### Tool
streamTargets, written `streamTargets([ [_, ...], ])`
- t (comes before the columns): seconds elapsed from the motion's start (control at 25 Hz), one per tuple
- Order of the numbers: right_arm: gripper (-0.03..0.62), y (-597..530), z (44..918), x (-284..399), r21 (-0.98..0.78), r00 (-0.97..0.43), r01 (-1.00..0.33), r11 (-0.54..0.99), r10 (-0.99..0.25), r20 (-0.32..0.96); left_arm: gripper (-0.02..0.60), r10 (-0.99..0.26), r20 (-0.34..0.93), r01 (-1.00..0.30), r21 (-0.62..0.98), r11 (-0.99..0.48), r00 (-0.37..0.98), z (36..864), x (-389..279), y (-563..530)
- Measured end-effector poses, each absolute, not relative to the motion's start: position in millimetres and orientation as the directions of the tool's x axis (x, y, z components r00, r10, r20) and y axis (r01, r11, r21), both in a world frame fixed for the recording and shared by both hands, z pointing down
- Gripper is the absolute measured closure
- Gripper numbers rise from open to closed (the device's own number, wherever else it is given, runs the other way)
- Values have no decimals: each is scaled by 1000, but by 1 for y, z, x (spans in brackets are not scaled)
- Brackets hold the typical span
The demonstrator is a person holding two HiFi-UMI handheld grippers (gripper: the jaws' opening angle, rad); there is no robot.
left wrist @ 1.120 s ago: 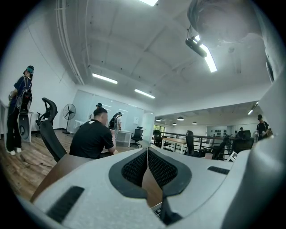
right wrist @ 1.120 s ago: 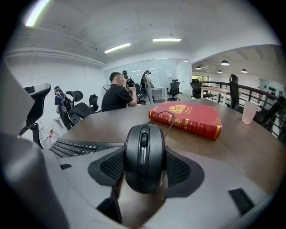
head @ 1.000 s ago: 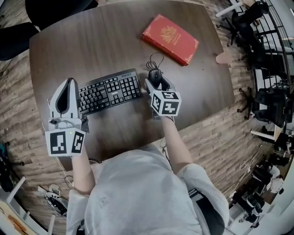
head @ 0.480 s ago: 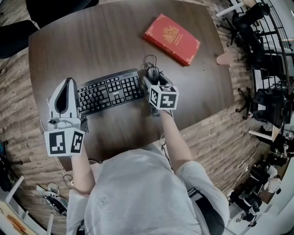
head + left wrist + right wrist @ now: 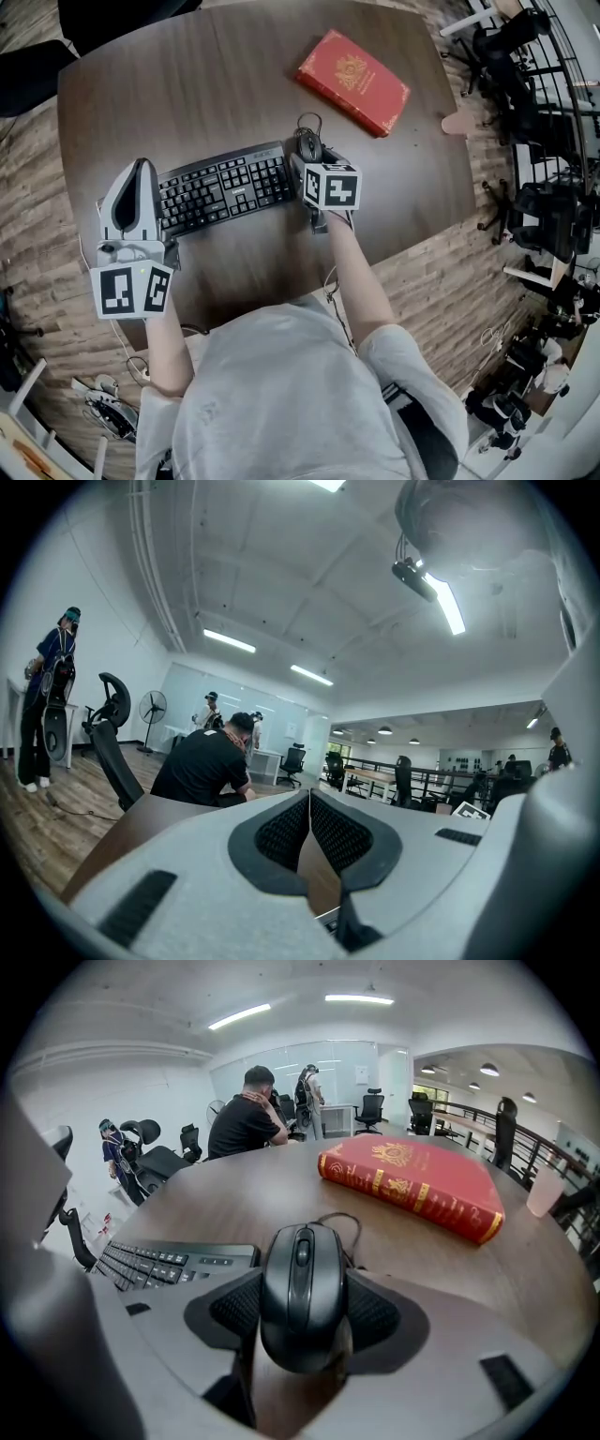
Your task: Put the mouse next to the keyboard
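Observation:
A black wired mouse [image 5: 302, 1293] sits between the two jaws of my right gripper [image 5: 302, 1321], which is shut on it. In the head view the mouse [image 5: 308, 145] is just right of the black keyboard [image 5: 223, 187], close to its right end, with the right gripper [image 5: 312, 159] behind it. The keyboard's right end [image 5: 169, 1265] shows at the left of the right gripper view. My left gripper [image 5: 139, 178] is at the keyboard's left end, jaws shut with nothing between them; its tips [image 5: 309, 803] point over the table toward the room.
A red book [image 5: 352, 80] lies at the table's far right, also seen as the red book [image 5: 412, 1185] beyond the mouse. The mouse cable [image 5: 307, 122] coils behind it. The brown table [image 5: 206, 84] ends in a rounded edge; chairs and people stand beyond.
My right gripper has carried the mouse left and away from me, closer to the keyboard's right end. The left gripper has stayed still.

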State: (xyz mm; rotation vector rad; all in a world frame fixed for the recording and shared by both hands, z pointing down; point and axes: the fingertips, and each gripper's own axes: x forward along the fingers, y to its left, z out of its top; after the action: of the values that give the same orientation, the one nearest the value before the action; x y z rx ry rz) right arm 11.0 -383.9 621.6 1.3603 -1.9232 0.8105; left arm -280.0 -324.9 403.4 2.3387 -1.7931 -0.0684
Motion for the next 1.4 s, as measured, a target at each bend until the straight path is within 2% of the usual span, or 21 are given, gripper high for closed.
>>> streamTargets([
  [0.76, 350, -389, 635, 6, -119, -248, -956, 268, -522, 816, 569, -962, 89, -953, 187, -236, 256, 409, -290, -323],
  [1.28, 352, -380, 593, 8, -108, -308, -939, 327, -659, 686, 569, -962, 87, -955, 172, -241, 258, 403, -282, -315],
  [1.32, 359, -377, 586, 5, -108, -328, -931, 349, -668, 669, 569, -962, 86, -955, 170, -242, 258, 402, -281, -314],
  [1.4, 467, -371, 572, -2, -104, -363, -914, 392, -679, 638, 569, -962, 83, -955, 168, -243, 259, 401, -278, -312],
])
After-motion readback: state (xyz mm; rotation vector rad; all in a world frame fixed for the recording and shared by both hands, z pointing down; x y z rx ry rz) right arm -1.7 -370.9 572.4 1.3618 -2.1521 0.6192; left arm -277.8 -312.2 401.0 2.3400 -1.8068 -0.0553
